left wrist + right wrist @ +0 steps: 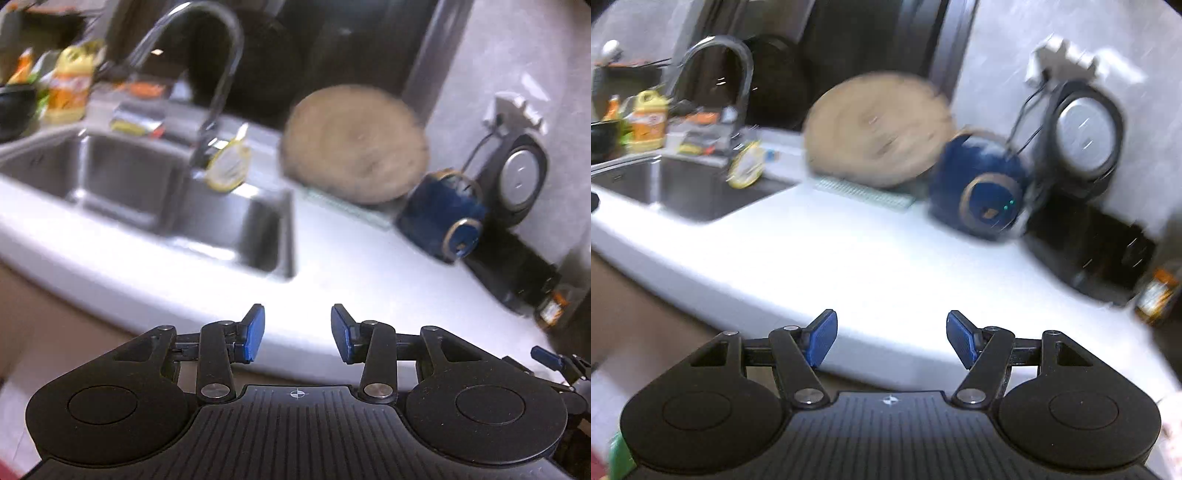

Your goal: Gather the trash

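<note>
I am holding my left gripper [297,334] and right gripper [891,341] wide and empty at the near counter [332,273] edge, the yellow wrapper [229,166] lying far left by the faucet [218,74], nearer my left.

We see what may be trash, a crumpled yellow-and-white wrapper [229,166] blurred, propped upright at the faucet's base.

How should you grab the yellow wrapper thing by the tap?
Probably by its top edge, coming down from above. The yellow wrapper stands upright on the sink rim against the tap, so its upper edge looks free, while the tap blocks the back. The picture is blurry, so this is a guess.
</note>
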### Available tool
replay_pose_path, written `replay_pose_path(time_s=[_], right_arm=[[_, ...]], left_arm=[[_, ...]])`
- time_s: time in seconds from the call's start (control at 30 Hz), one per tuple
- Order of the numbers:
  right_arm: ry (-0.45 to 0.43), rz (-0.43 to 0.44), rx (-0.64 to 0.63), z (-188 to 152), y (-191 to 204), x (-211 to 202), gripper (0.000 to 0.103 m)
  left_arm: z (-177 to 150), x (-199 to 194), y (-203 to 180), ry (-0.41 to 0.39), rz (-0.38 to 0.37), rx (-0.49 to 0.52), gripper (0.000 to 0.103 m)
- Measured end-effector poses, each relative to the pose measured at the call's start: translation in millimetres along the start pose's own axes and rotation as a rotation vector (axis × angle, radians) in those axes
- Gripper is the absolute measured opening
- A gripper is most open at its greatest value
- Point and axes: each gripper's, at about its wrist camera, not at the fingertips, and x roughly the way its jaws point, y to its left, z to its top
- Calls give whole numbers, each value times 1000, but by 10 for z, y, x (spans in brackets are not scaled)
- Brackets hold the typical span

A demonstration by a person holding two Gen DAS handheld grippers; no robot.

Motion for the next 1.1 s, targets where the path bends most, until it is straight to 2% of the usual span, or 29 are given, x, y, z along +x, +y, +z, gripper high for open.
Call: replay_pose_path(time_s=[0.17, 0.27, 0.4, 0.47, 0.5, 0.6, 0.77, 0.9, 1.1], right_arm=[[-5, -11, 71, 289, -175, 57, 66], [-1, 34, 143, 427, -316, 37, 67], [45, 86, 189, 503, -363, -59, 70], [56, 94, 176, 451, -282, -176, 74], [64, 95, 186, 410, -237, -233, 75], [85, 159, 262, 263, -196, -349, 78], [107, 219, 338, 56, -246, -380, 78], [118, 196, 322, -2, -190, -411, 78], [118, 182, 292, -39, -113, -481, 78]], left_arm=[[201, 137, -436, -34, -40, 50, 44], [235, 104, -703, -67, -65, 86, 44], [92, 103, -1048, -27, -83, 104, 43], [-88, 145, -1219, 13, -84, 137, 26], [-189, 159, -1301, 26, -88, 169, 12], [-492, 155, -1508, 9, -102, 263, 13], [-755, 156, -1656, 2, -17, 310, 13], [-815, 146, -1671, 36, -43, 299, 13], [-843, 116, -1680, 43, -48, 309, 13]])
